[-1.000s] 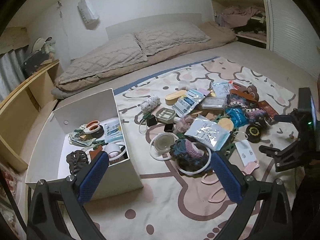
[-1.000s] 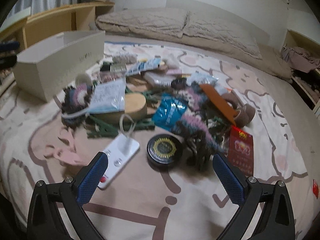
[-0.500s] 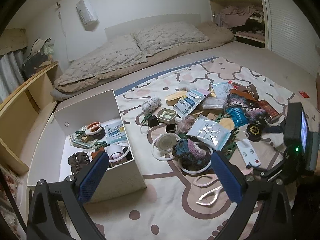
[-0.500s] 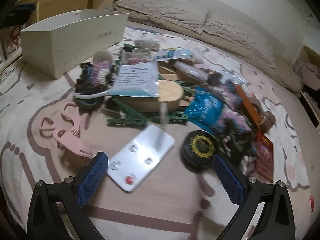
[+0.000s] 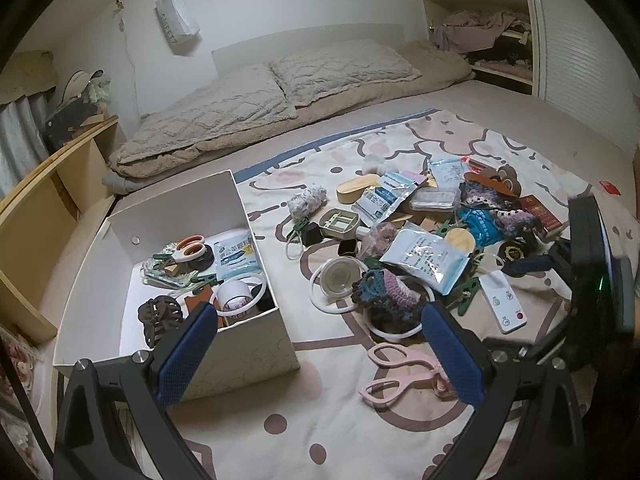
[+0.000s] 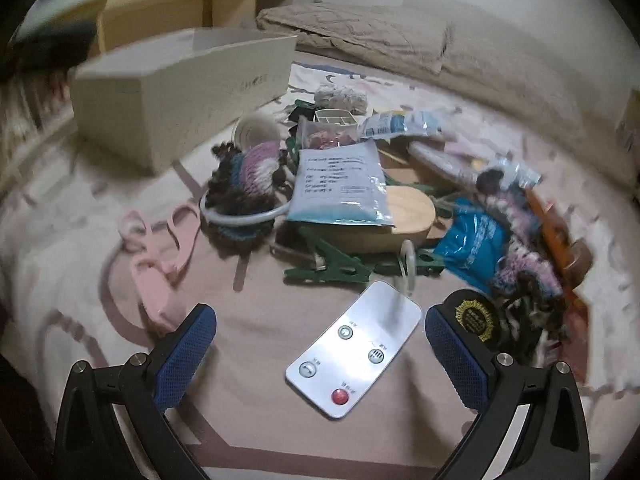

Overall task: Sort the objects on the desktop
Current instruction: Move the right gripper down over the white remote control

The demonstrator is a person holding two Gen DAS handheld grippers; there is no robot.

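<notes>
A pile of small objects lies on a patterned blanket. A white remote (image 6: 354, 346) with a red button lies flat directly between the fingers of my right gripper (image 6: 320, 354), which is open and low over it. The same remote (image 5: 502, 300) shows in the left wrist view, beside the right gripper's body (image 5: 588, 264). My left gripper (image 5: 320, 354) is open and empty, hovering above the blanket between the white box (image 5: 248, 344) and pink scissors (image 5: 400, 372). The box holds scissors, tape, a hair claw and packets.
Beside the remote lie a black round tin (image 6: 474, 318), green clips (image 6: 332, 268), a blue packet (image 6: 472, 240), a crocheted piece in a white ring (image 6: 244, 184), a clear bag on a wooden case (image 6: 340, 184) and pink scissors (image 6: 160, 256). Pillows and shelves lie beyond.
The right gripper has moved down and forward until the white remote lies between its fingers. The left gripper has drawn back and risen slightly, so the pink scissors now show.
</notes>
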